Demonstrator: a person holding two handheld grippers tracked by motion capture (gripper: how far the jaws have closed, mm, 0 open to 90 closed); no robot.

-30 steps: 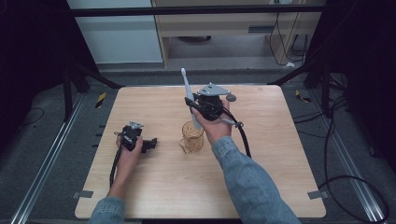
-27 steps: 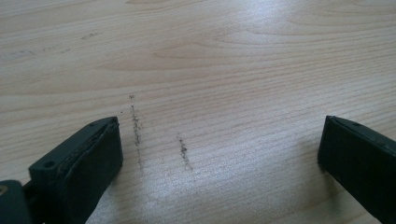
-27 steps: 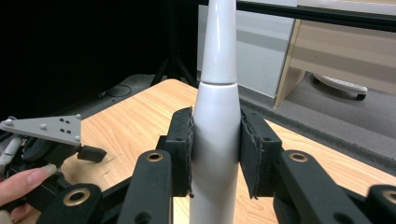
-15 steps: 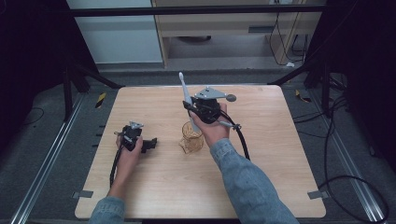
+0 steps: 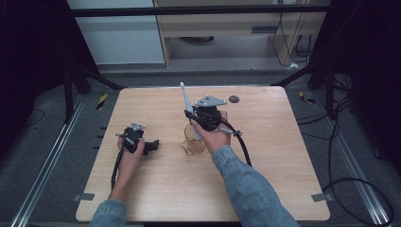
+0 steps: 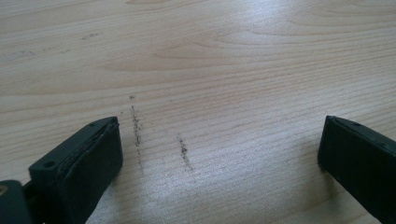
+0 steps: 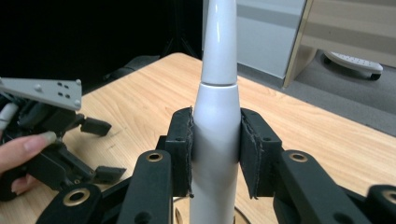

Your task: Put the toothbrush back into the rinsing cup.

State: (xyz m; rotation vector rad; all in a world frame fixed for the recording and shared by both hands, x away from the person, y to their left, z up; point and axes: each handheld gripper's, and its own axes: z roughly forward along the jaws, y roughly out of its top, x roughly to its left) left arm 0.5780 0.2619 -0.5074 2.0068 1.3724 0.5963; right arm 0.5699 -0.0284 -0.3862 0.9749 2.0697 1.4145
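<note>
**Inspector:** Status of the right gripper (image 5: 193, 124)?

**Assistant:** Clamped on the body of a white electric toothbrush (image 7: 216, 126), both pads pressed against its sides. The toothbrush stands nearly upright, head end up, directly over a clear glass cup (image 5: 193, 144) at mid-table (image 5: 283, 161).

**Inspector:** Is it seated in the cup?

**Assistant:** Judged not finished. In the high view the lower end of the toothbrush meets the cup's mouth; whether it touches the bottom cannot be told. Remaining: lower it fully, release, withdraw.

**Inspector:** The left gripper (image 5: 150, 146)?

**Assistant:** Resting on the table to the left, well apart from the cup. Its jaws stand wide with bare wood between them; it holds nothing.

**Inspector:** Change against the earlier frames?

**Assistant:** The right hand and toothbrush have come down towards the cup, and the toothbrush tip sits lower over the table. The left gripper and the cup are where they were.
</note>
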